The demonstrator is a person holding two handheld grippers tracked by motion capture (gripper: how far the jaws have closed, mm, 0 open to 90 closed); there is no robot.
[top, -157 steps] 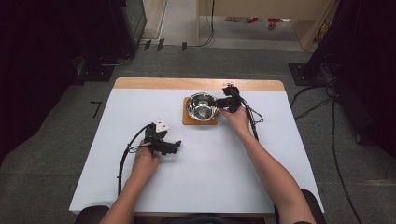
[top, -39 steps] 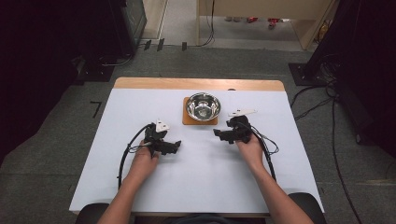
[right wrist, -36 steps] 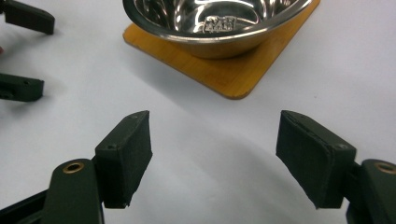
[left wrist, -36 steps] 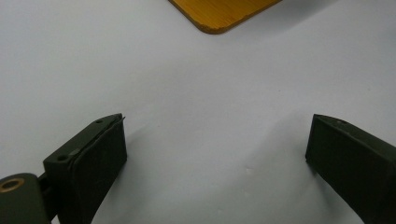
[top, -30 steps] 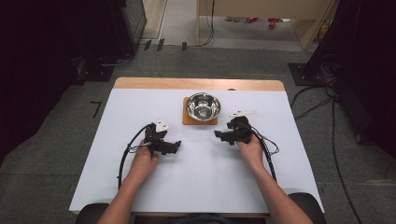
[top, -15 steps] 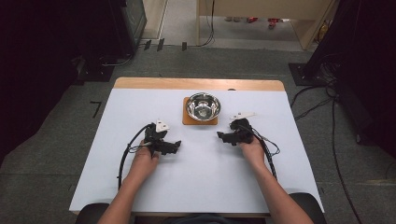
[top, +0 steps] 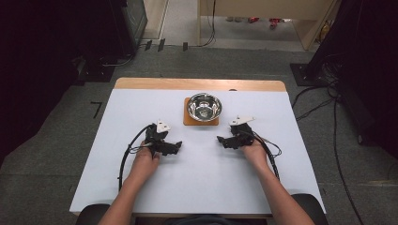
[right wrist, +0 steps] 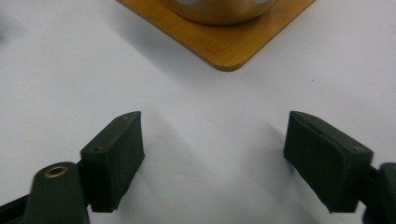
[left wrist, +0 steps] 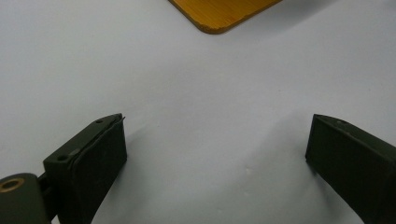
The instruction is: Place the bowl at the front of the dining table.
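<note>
Behind your white-topped table [top: 197, 187], black cables [top: 328, 101] trail across the grey carpet [top: 61, 154]; dark equipment cabinets [top: 126, 23] flank a pale wooden unit [top: 263, 11] beyond.

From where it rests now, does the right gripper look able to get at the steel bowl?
Probably yes: the right gripper is open and empty, with bare table between it and the bowl on its wooden board.

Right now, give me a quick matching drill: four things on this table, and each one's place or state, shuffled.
Things:
1. steel bowl
2. wooden board
3. left tongs
4. right tongs

Places or states:
A. open, empty, at the table's right half
B. flat on the white table, under the bowl
C. open, empty, at the table's left half
D. standing on the board

Pairs: 1-D, 2-B, 3-C, 4-A
</note>
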